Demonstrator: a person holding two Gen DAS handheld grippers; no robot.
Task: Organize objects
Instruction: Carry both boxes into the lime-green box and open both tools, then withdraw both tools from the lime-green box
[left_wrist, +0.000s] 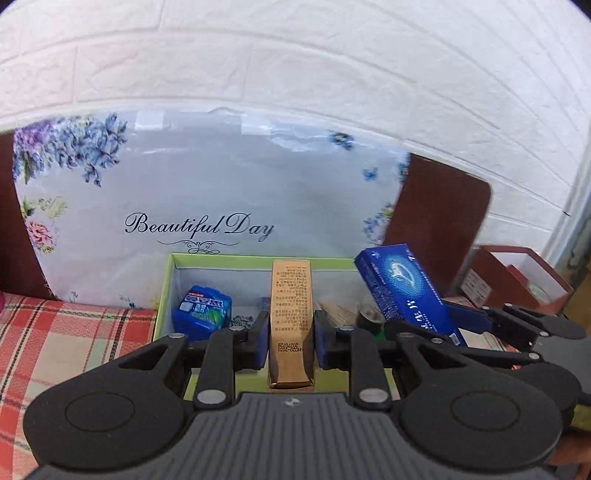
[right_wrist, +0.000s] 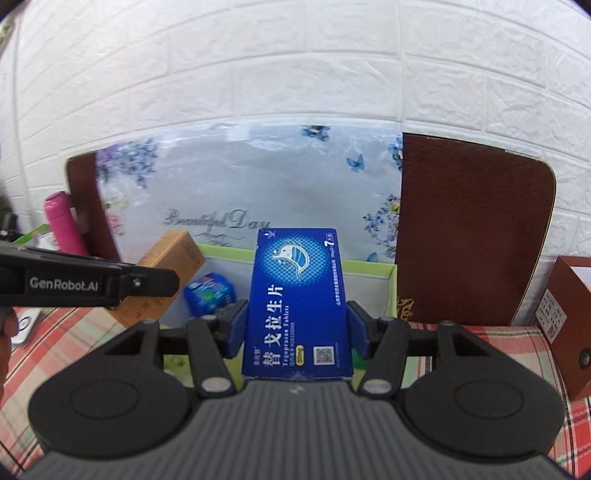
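My left gripper (left_wrist: 290, 334) is shut on a tall gold box (left_wrist: 290, 314) and holds it over the green-rimmed open box (left_wrist: 167, 280). My right gripper (right_wrist: 296, 328) is shut on a blue tablet box (right_wrist: 297, 302), also over the green-rimmed box (right_wrist: 391, 275). In the left wrist view the blue tablet box (left_wrist: 402, 291) shows tilted at the right, held by the right gripper (left_wrist: 454, 319). In the right wrist view the gold box (right_wrist: 162, 273) shows at the left behind the left gripper's arm. A blue gum pack (left_wrist: 202, 312) lies inside the box, also seen in the right wrist view (right_wrist: 210, 293).
A floral "Beautiful Day" bag (left_wrist: 207, 192) and a brown board (right_wrist: 469, 229) lean on the white brick wall behind. A red-brown box (right_wrist: 569, 321) stands at the right, a pink bottle (right_wrist: 61, 221) at the left. A plaid cloth (left_wrist: 55, 339) covers the table. Small dark items (left_wrist: 369, 317) lie in the box.
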